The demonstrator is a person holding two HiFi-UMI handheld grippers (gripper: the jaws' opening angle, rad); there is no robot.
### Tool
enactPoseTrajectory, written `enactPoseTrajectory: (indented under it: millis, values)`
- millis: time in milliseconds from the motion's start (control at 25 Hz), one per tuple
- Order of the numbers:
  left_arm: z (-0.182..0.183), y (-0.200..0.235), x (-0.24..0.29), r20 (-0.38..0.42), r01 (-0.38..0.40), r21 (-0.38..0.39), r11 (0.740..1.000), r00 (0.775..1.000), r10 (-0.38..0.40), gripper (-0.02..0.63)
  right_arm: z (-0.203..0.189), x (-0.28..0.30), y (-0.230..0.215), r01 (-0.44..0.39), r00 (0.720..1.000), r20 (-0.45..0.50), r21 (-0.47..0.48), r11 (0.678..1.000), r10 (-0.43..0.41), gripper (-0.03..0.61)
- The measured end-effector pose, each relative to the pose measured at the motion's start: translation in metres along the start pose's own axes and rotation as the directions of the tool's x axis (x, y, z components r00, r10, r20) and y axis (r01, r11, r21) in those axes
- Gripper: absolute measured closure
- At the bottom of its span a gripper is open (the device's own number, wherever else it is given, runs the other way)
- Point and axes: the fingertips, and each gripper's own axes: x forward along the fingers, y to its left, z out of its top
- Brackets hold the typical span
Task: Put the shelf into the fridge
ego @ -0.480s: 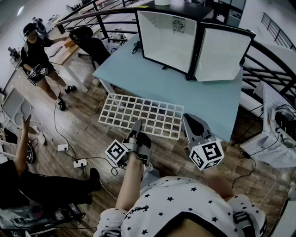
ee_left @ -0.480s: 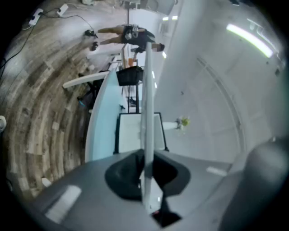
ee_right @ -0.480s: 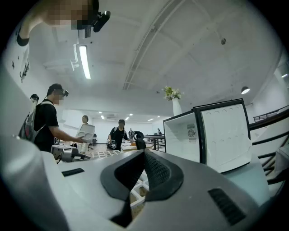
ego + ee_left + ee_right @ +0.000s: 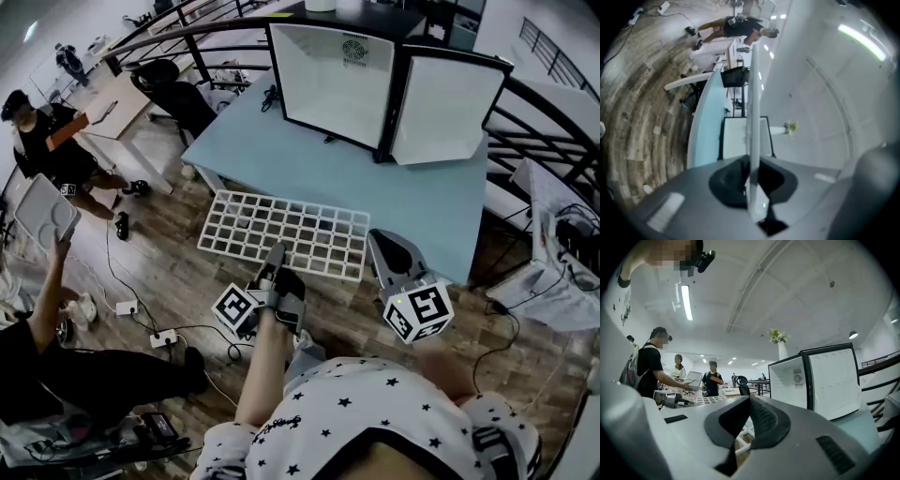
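Observation:
The white grid shelf (image 4: 281, 232) hangs level over the wooden floor, in front of the light blue table (image 4: 309, 164). My left gripper (image 4: 277, 251) is shut on the shelf's near edge. In the left gripper view the shelf (image 4: 753, 108) shows edge-on as a white bar clamped in my left gripper (image 4: 752, 166). My right gripper (image 4: 377, 240) is shut and holds nothing, beside the shelf's right near corner. In the right gripper view my right gripper (image 4: 749, 400) is shut, with shelf bars (image 4: 743, 426) below it. The small white fridge (image 4: 339, 82) stands open on the table, its door (image 4: 441, 108) swung right.
Several people (image 4: 47, 141) stand or sit at the left on the wooden floor, one holding a grey tray (image 4: 42, 211). Cables and a power strip (image 4: 161, 337) lie on the floor. A black railing (image 4: 530, 127) runs at the right, and a chair (image 4: 178, 89) stands behind the table.
The shelf and both grippers have hardly moved. The people at the left have shifted; the grey tray is now raised.

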Motion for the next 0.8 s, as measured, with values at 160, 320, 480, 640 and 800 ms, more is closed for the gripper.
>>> enactPoseTrajectory:
  millis: [160, 320, 480, 640, 800]
  values:
    - [0.007, 0.001, 0.009, -0.022, 0.0, -0.008, 1.0, 1.0, 0.0, 0.581, -0.004, 0.008, -0.001, 0.015, 1.0, -0.01, 0.01, 1.0, -0.015, 0.56]
    - [0.019, 0.006, 0.019, -0.046, -0.012, -0.012, 1.0, 0.999, 0.011, 0.581, -0.005, 0.017, -0.001, 0.036, 0.999, -0.003, 0.031, 0.999, -0.036, 0.558]
    - [0.034, 0.008, 0.031, -0.075, -0.014, -0.024, 1.0, 0.997, 0.012, 0.581, -0.009, 0.031, 0.007, 0.047, 0.999, -0.025, 0.002, 0.999, -0.047, 0.558]
    - [0.05, 0.013, 0.044, -0.126, -0.016, -0.031, 0.999, 0.992, 0.012, 0.581, -0.02, 0.043, 0.018, 0.066, 0.997, -0.046, 0.008, 0.998, -0.066, 0.555]
    - [0.066, 0.015, 0.061, -0.176, -0.013, -0.038, 0.999, 0.984, 0.007, 0.581, -0.035, 0.059, 0.033, 0.061, 0.993, -0.099, 0.031, 0.998, -0.058, 0.391]
